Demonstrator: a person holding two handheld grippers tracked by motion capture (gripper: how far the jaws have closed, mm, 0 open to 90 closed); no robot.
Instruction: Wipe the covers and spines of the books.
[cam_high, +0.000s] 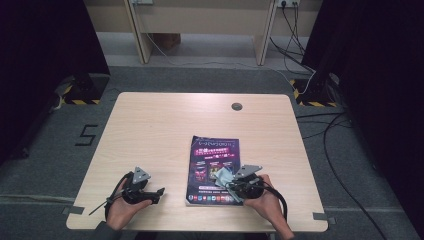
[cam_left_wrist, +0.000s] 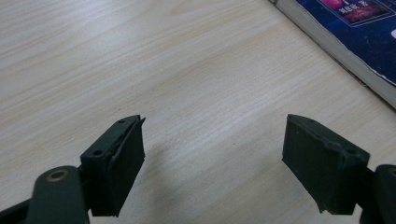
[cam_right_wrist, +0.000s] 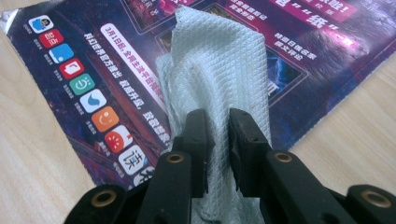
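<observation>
Pinching cloth (cam_right_wrist: 219, 70) over book (cam_right_wrist: 116, 56) (near edge), right gripper (cam_right_wrist: 217, 140).

The table (cam_high: 150, 130) is pale wood-grain laminate, smooth and matt, with fine streaks running along its length. Near its front edge lies a book (cam_high: 212, 160) whose paper cover is glossy, printed in dark blue and purple, catching a faint sheen; its page block looks off-white and matt. On the cover sits a cloth (cam_right_wrist: 219, 65), pale grey-green, soft, with a small woven diamond texture. The right gripper (cam_right_wrist: 218, 149) has matt black plastic jaws with brass-coloured rivets. The left gripper (cam_left_wrist: 212, 163) shows dull black pads, rough at their edges.
</observation>
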